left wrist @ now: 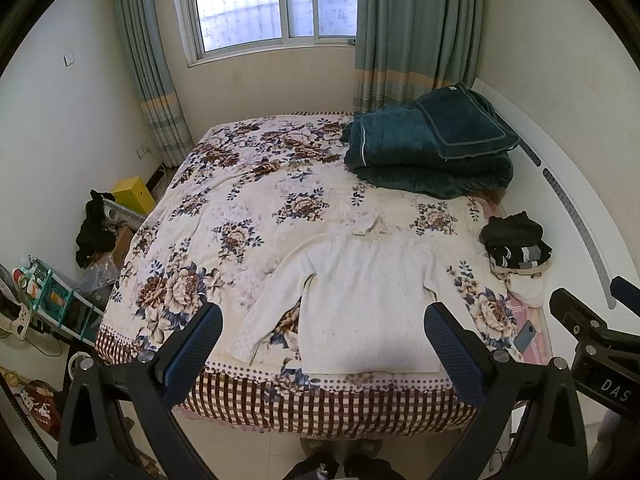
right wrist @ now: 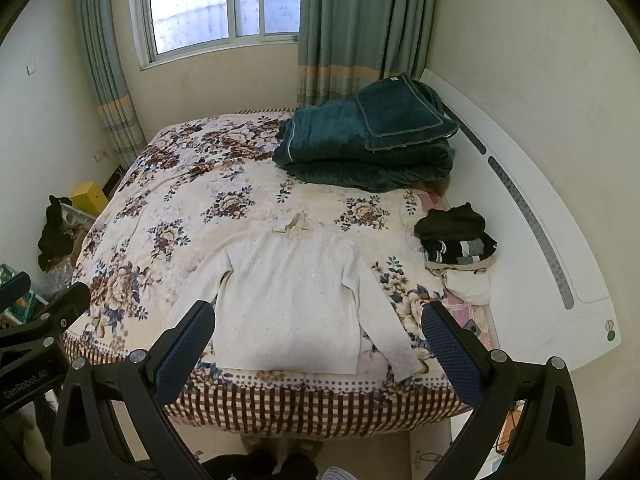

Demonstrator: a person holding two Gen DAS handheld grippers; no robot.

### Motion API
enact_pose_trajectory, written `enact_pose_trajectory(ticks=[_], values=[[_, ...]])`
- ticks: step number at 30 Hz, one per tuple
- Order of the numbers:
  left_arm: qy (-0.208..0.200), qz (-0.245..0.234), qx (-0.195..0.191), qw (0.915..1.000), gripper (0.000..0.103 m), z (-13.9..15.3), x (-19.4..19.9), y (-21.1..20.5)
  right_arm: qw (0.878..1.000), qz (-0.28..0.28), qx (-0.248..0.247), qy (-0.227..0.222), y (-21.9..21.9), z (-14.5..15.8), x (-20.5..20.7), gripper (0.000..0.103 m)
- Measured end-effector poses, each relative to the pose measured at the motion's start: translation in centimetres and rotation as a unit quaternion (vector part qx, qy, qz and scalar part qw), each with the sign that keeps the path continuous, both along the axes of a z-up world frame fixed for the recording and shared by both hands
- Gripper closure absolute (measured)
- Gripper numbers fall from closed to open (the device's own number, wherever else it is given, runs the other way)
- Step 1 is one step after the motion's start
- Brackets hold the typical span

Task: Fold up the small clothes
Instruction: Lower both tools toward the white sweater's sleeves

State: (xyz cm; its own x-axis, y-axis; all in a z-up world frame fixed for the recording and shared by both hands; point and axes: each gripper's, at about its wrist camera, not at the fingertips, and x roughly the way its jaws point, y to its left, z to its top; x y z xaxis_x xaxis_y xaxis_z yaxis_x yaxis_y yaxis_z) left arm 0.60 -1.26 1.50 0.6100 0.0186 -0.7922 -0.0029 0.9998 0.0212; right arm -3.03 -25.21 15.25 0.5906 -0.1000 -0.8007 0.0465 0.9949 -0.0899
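Observation:
A white knit sweater (left wrist: 360, 300) (right wrist: 288, 300) lies flat on the flowered bedspread (left wrist: 240, 208) (right wrist: 192, 208), hem at the near edge and both sleeves spread outward. My left gripper (left wrist: 324, 316) hangs open above the near edge of the bed, its blue pads framing the sweater's left sleeve and body. Nothing sits between the blue pads of my right gripper (right wrist: 320, 316), which stands open over the hem at the same height. In the left wrist view the right gripper (left wrist: 592, 320) shows at the right edge. The left gripper's body (right wrist: 36, 320) shows at the left of the right wrist view.
A pile of dark and striped clothes (left wrist: 516, 244) (right wrist: 460, 240) sits at the bed's right side. A folded teal blanket with a pillow (left wrist: 432, 148) (right wrist: 368, 140) lies at the far right. A phone (left wrist: 524, 336) rests near the white headboard (right wrist: 532, 216). Clutter fills the floor left of the bed.

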Motion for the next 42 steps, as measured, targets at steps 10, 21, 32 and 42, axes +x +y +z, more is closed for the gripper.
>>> enact_pose_trajectory(ticks=[10,21,32,42], values=[[-0.001,-0.002,0.000,1.0000,0.000,-0.2,-0.1,0.1,1.000,0.000,0.000,0.000,-0.1,-0.2,-0.1,0.000],[-0.044,0.015,0.064,0.9969,0.000,-5.7,4.8,-0.6,0.997,-0.048,0.047,0.022,-2.3,-3.5,3.3,0.000],[0.074,-0.014,0.079,0.9940,0.000,-23.9,13.5,-4.9,0.952,-0.271,0.060,0.132,-20.4,-26.0,6.2,0.000],[0.147,-0.025,0.146,0.9780,0.000,-40.7,17.5,-9.9,0.874,-0.409,0.130,0.229,-39.7,-53.4,2.3,0.000]])
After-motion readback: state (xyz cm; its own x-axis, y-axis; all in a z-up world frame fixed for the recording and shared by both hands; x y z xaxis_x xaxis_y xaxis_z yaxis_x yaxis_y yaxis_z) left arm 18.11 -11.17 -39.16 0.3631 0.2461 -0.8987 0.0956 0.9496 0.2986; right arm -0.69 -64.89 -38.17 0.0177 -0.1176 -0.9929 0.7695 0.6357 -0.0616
